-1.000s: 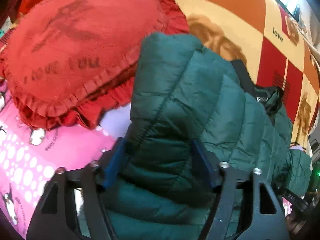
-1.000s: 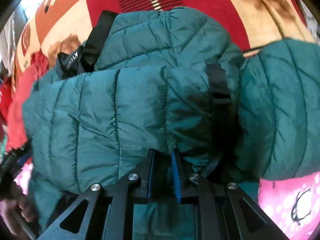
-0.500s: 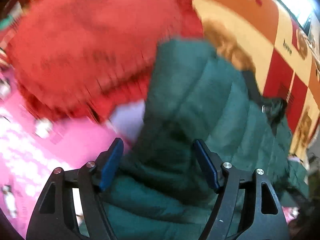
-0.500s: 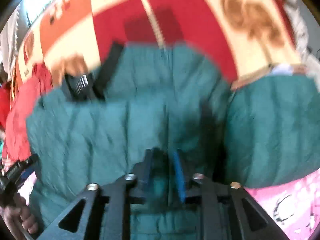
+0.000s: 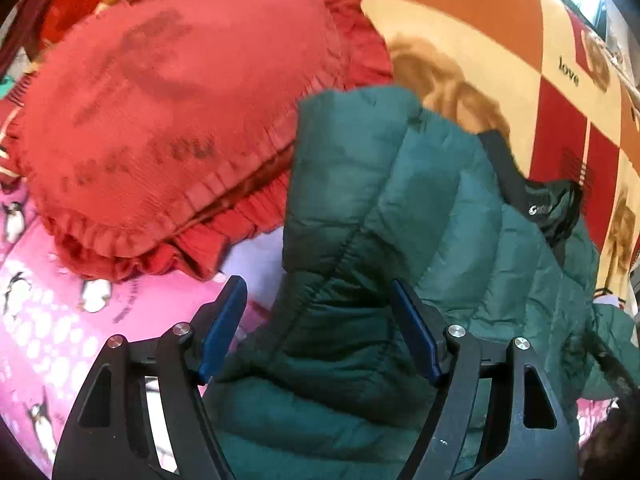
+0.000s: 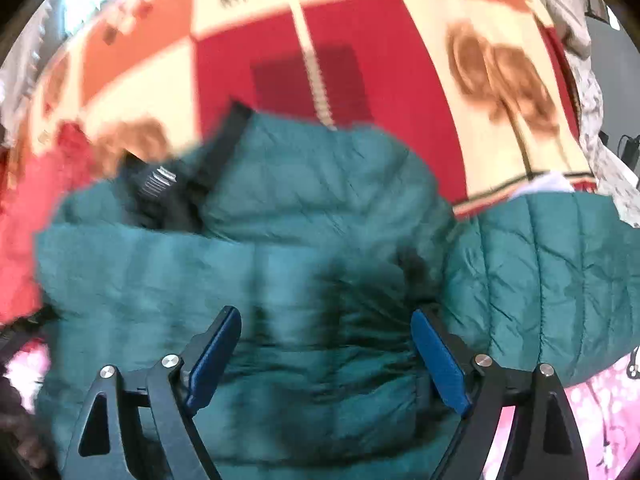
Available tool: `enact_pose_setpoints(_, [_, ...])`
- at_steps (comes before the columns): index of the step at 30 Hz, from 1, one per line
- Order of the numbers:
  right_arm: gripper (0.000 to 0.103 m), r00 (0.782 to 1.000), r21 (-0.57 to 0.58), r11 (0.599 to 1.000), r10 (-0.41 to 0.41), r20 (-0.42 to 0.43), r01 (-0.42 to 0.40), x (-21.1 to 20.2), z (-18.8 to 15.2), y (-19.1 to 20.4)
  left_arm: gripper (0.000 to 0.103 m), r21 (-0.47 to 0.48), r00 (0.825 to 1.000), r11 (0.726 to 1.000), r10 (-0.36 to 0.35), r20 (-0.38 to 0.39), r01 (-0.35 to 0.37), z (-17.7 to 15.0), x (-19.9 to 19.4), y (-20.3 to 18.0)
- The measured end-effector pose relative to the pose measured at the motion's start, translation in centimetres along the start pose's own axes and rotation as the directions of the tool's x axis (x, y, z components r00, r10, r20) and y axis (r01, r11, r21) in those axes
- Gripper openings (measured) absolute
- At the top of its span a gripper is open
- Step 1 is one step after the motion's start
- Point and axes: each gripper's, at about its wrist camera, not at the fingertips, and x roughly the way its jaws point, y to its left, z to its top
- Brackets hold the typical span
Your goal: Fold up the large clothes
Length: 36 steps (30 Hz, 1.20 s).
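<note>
While the green puffer jacket [image 5: 420,240] is spread over the checked blanket [image 5: 460,28], it is seen from the left wrist view filling the frame from about four o'clock up to the centre, its folded edge lying beside the red frilled cushion [image 5: 172,112] at ten o'clock. The left gripper [image 5: 320,328] is held with its jaws wide apart; a quilted fold is seen between the blue pads [image 5: 222,332], but whether the fabric is pressed by them cannot be told. A pink penguin-print sheet [image 5: 52,320] is visible at eight o'clock.

In the right wrist view, which is blurred, the jacket [image 6: 304,240] is seen across the middle, with a sleeve [image 6: 552,276] bulging at three o'clock and the black collar lining [image 6: 168,196] at ten o'clock. The right gripper [image 6: 326,352] has just been opening; its jaws are parted wide above the quilting, and nothing is clamped by them.
</note>
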Motion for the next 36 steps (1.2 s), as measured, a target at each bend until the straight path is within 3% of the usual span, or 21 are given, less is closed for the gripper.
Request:
enact_pose_setpoints(3, [0.085, 0.997, -0.011, 0.998, 0.068, -0.023, -0.068, -1.6, -0.7, 2.6, 0.075, 0.047, 0.999, 0.998, -0.038, -0.010, 0.038, -0.7, -0.4, -1.4])
enact_pose_setpoints(6, [0.085, 0.982, -0.069, 0.996, 0.046, -0.185, -0.059, 1.0, -3.3, 3.4, 0.077, 0.161, 0.992, 0.987, 0.038, -0.124, -0.018, -1.9, 2.3, -2.7])
enact_pose_setpoints(8, [0.088, 0.960, -0.069, 0.997, 0.021, -0.279, -0.042, 4.1, -4.4, 2.8, 0.080, 0.150, 0.991, 0.989, 0.032, -0.127, -0.012, -1.9, 2.6, -2.7])
enact_pose_setpoints(10, [0.088, 0.961, 0.000, 0.998, 0.063, -0.270, -0.065, 3.8, -4.2, 2.1, 0.080, 0.126, 0.994, 0.992, 0.038, -0.103, -0.025, -1.6, 1.8, -2.5])
enact_pose_setpoints(12, [0.088, 0.976, 0.012, 0.999, 0.041, -0.215, -0.040, 2.1, -3.5, 1.7, 0.080, 0.135, 0.998, 0.990, 0.043, -0.051, -0.036, -1.9, -0.4, -2.0])
enact_pose_setpoints(15, [0.088, 0.996, 0.005, 1.000, -0.006, -0.089, 0.007, -1.2, -2.9, 0.2, 0.080, 0.176, 0.999, 0.984, -0.031, 0.042, 0.023, -2.3, -3.7, -3.6])
enact_pose_setpoints(17, [0.088, 0.998, 0.047, 0.997, -0.063, -0.020, 0.063, -3.1, -2.7, -2.6, 0.080, 0.204, 0.994, 0.976, -0.090, 0.055, 0.077, -3.0, -5.1, -4.6])
enact_pose_setpoints(20, [0.088, 0.985, 0.175, 0.974, -0.156, 0.074, 0.141, -6.3, -2.4, -10.0, 0.080, 0.269, 0.985, 0.949, -0.172, 0.010, 0.163, -4.8, -6.2, -6.3])
enact_pose_setpoints(22, [0.088, 0.958, 0.311, 0.923, -0.269, 0.098, 0.228, -8.8, -2.9, -16.8, 0.080, 0.289, 0.980, 0.937, -0.198, -0.026, 0.197, -5.7, -5.9, -7.5])
enact_pose_setpoints(25, [0.088, 0.934, 0.489, 0.837, -0.338, 0.111, 0.245, -11.2, -4.7, -25.2, 0.080, 0.275, 0.974, 0.935, -0.209, -0.086, 0.225, -6.1, -5.1, -8.0])
enact_pose_setpoints(28, [0.088, 0.935, 0.626, 0.752, -0.339, 0.101, 0.204, -12.0, -6.1, -32.9, 0.080, 0.270, 0.981, 0.944, -0.170, -0.089, 0.188, -6.1, -4.2, -8.0])
enact_pose_setpoints(30, [0.088, 0.945, 0.683, 0.716, -0.305, 0.120, 0.144, -12.7, -6.8, -37.6, 0.080, 0.259, 0.985, 0.950, -0.158, -0.075, 0.173, -6.1, -4.2, -7.8])
enact_pose_setpoints(32, [0.088, 0.951, 0.668, 0.741, -0.250, 0.182, 0.067, -12.5, -6.0, -39.1, 0.080, 0.250, 0.987, 0.955, -0.146, -0.066, 0.158, -5.8, -4.1, -7.7])
enact_pose_setpoints(34, [0.088, 0.964, 0.633, 0.771, -0.212, 0.158, 0.066, -11.3, -4.6, -40.0, 0.080, 0.243, 0.988, 0.958, -0.139, -0.065, 0.151, -5.7, -3.7, -7.6])
enact_pose_setpoints(36, [0.088, 0.965, 0.641, 0.766, -0.196, 0.177, 0.038, -10.7, -3.6, -40.7, 0.080, 0.244, 0.989, 0.959, -0.134, -0.070, 0.147, -5.6, -3.3, -7.6])
